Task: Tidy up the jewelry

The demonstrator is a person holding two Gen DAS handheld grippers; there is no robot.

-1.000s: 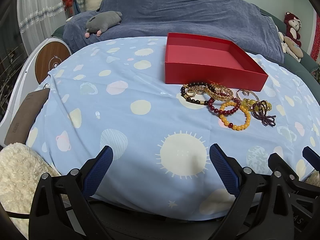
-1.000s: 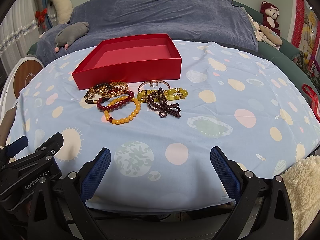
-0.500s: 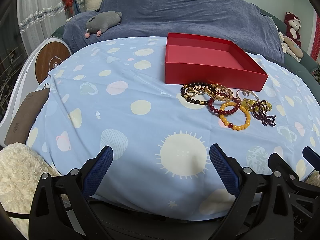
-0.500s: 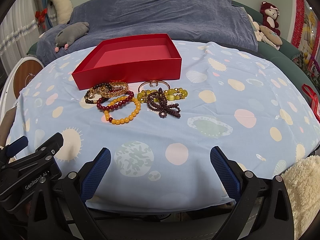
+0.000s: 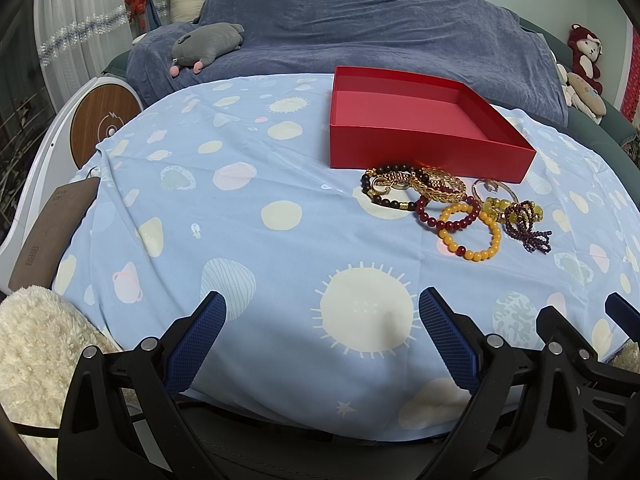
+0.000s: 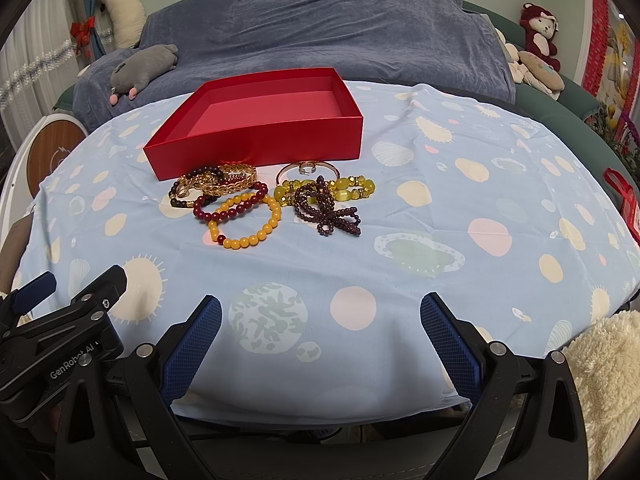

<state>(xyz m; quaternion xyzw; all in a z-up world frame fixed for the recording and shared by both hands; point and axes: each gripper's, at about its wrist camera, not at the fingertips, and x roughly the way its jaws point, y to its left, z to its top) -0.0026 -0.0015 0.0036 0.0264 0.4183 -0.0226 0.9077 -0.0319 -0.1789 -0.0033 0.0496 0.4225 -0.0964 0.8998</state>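
Note:
An empty red box (image 5: 416, 120) (image 6: 264, 116) stands on the blue patterned tablecloth (image 5: 240, 208). In front of it lie several bracelets: a gold chain bracelet (image 5: 436, 188) (image 6: 228, 180), a dark red bead bracelet (image 5: 448, 216) (image 6: 228, 204), an orange bead bracelet (image 5: 472, 236) (image 6: 248, 224), a yellow-green bead bracelet (image 6: 332, 188) and a purple bead bundle (image 5: 528, 228) (image 6: 328, 212). My left gripper (image 5: 322, 332) and right gripper (image 6: 320, 332) are both open and empty, held at the table's near edge, well short of the jewelry.
A sofa under a blue-grey cover (image 6: 320, 28) runs behind the table, with a grey plush toy (image 5: 208, 44) and other plush toys (image 6: 536, 40) on it. A white fleecy cushion (image 5: 36, 344) lies at the near left. A round wooden-faced device (image 5: 104, 128) stands left.

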